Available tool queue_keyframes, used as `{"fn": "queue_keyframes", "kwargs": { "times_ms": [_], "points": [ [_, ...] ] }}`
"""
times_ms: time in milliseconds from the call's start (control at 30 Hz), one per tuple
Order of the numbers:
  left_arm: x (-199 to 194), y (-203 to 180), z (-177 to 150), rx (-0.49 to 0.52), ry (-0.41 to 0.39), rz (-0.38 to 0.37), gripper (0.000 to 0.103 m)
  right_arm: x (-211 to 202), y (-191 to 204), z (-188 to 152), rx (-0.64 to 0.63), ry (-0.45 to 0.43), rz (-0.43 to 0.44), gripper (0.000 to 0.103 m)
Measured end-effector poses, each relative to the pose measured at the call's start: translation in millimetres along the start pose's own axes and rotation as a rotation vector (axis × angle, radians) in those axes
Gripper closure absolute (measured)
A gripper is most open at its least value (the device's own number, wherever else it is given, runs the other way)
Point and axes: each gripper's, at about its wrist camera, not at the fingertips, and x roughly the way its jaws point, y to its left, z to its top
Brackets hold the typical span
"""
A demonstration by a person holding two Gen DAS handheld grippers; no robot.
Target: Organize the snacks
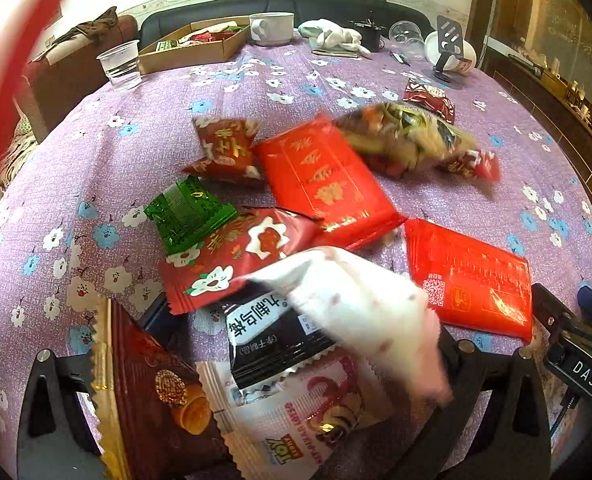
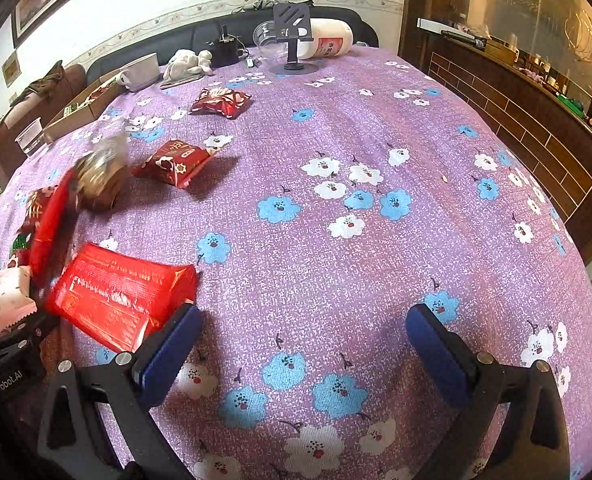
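In the left wrist view my left gripper (image 1: 288,408) hangs over a heap of snack packets: a brown and gold one (image 1: 156,392), a Toy Story one (image 1: 296,416), a black one (image 1: 268,336), a blurred white one (image 1: 368,308), dark red flowered ones (image 1: 236,256), a green one (image 1: 184,212) and two red packs (image 1: 324,176). Its jaws stand wide, but packets cover its fingertips and I cannot tell its grip. A blurred mixed-snack bag (image 1: 408,136) is in motion behind. My right gripper (image 2: 300,344) is open and empty over bare cloth, beside a red pack (image 2: 116,292).
A cardboard box (image 1: 192,46) with snacks stands at the far left of the purple flowered table (image 2: 376,160), beside a plastic cup (image 1: 121,65) and a white mug (image 1: 272,28). A phone stand (image 2: 292,40), a white cloth and bowls line the far edge. A wooden cabinet stands right.
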Motion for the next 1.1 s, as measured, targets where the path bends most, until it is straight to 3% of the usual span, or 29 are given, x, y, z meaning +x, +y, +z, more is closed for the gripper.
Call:
{"fn": "queue_keyframes", "kwargs": {
  "times_ms": [900,1100],
  "points": [
    [1,1,2,-0.003,0.000,0.002,0.000,0,0,0,0.001,0.001,0.000,0.000],
    [-19,14,-6,0.061,0.079,-0.031,0.000,-1,1,-3,-0.007,0.028,0.012,0.000]
  ]
}}
